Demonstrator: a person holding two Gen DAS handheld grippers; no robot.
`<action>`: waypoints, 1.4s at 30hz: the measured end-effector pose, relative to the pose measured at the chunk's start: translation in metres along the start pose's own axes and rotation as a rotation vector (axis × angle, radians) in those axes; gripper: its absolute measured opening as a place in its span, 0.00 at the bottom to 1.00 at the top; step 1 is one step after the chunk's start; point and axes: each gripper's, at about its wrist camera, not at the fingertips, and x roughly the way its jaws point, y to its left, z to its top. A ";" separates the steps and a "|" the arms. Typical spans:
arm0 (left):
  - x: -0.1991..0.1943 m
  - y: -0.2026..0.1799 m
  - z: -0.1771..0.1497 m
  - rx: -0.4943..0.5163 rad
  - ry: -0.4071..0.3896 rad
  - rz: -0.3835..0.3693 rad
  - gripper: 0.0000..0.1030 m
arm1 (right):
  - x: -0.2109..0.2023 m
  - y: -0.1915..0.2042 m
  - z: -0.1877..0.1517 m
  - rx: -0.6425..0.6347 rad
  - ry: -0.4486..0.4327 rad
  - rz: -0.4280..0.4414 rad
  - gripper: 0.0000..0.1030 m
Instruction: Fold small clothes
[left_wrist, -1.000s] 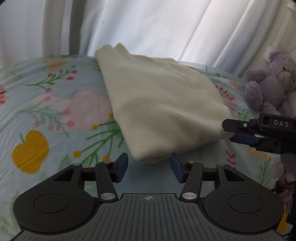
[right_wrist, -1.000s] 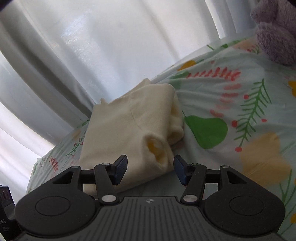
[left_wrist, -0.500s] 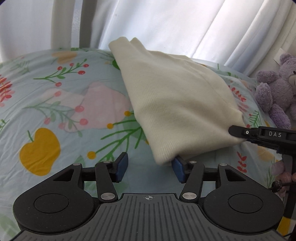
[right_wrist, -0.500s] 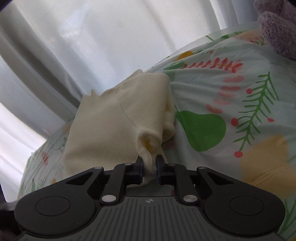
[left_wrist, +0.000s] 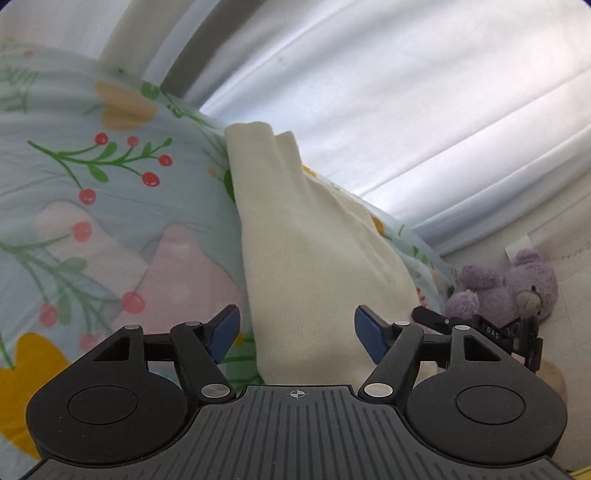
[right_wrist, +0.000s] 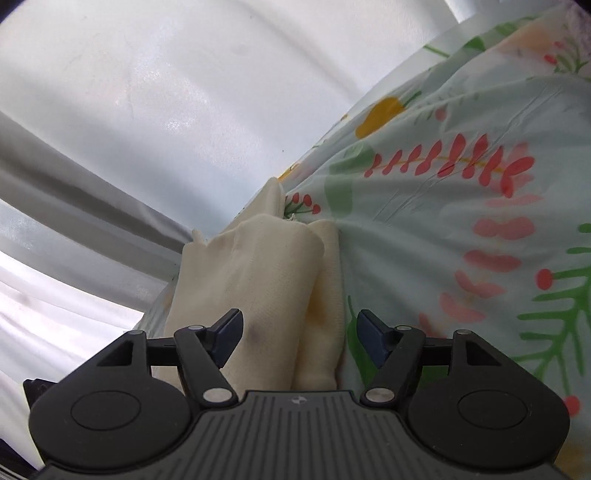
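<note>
Both pairs of jaws stand spread, and both have just been opening. The left gripper (left_wrist: 295, 332) has its blue pads (left_wrist: 221, 334) wide apart with the near end of the cream knit garment (left_wrist: 314, 266) lying between them; neither pad presses on the cloth. The right gripper (right_wrist: 297, 338) is the same: blue-tipped fingers (right_wrist: 373, 343) splayed, the garment's folded edge (right_wrist: 273, 280) running down between them, loose and unpinched.

The garment itself lies folded into a long, narrow bundle on the floral bedspread (left_wrist: 92, 206), reaching away from the two grippers toward the pale curtain (left_wrist: 388, 110) behind the bed. From the right wrist view its layers show stacked at the end, with a yellowish patch (right_wrist: 317, 310) in the crease and a small dark spot on the top layer.

In the left wrist view, the black tip of the right gripper (left_wrist: 476, 328) shows just beyond the garment's right side. Past that, a purple teddy bear (left_wrist: 513, 288) sits at the bed's edge against the white wall, well apart from the garment.
</note>
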 end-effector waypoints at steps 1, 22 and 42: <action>0.004 0.001 0.001 -0.005 0.007 -0.022 0.71 | 0.005 0.002 0.001 -0.008 0.000 0.015 0.71; -0.033 -0.021 -0.007 0.027 -0.060 0.058 0.35 | 0.038 0.073 -0.023 -0.143 0.084 0.091 0.32; -0.087 -0.017 -0.041 0.072 -0.170 0.514 0.45 | 0.047 0.191 -0.084 -0.616 -0.080 -0.165 0.49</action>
